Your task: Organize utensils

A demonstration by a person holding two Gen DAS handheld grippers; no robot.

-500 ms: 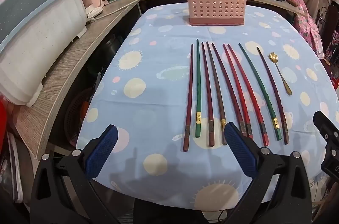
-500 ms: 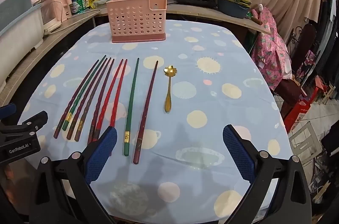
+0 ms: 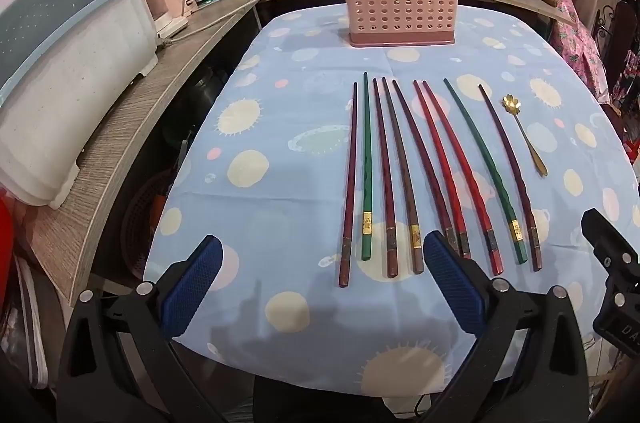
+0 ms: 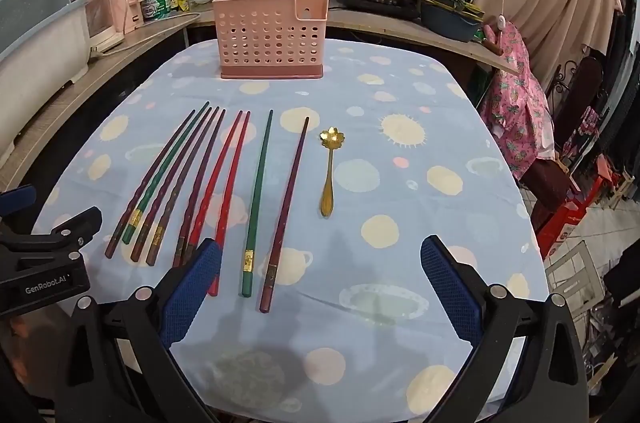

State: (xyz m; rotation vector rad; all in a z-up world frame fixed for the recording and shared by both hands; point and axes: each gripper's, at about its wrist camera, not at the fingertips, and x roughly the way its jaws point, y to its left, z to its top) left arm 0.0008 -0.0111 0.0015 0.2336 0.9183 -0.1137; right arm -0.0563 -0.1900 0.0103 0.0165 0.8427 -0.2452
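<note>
A pink plastic utensil holder with perforated walls stands upright at the far end of the worktop, on a pale blue tablecloth printed with cream suns and circles. Through its holes nothing shows inside, though the interior is hard to make out from this low angle.

Nearer the camera, nine long lacquered chopsticks lie flat on the cloth in a rough fan, tips toward the holder and thick ends toward the grippers. Two are dark green with gold bands near the handle end, two are bright red, and the rest are dark maroon or brown. The left seven lie close together, some nearly touching; the right-hand green one and the last maroon one lie a little apart. Just to the right of them lies a small gold spoon with a flower-shaped bowl, its bowl toward the holder and clear of the chopsticks.

The left gripper hangs over the near edge of the worktop, its blue-padded jaws spread wide with nothing between them; its right pad stands in front of the handle ends of the middle chopsticks. The right gripper also has its jaws spread wide and empty, its left pad in front of the red chopsticks' ends.

Compared with half a second ago, nothing on the worktop has shifted and both views are practically the same.
</note>
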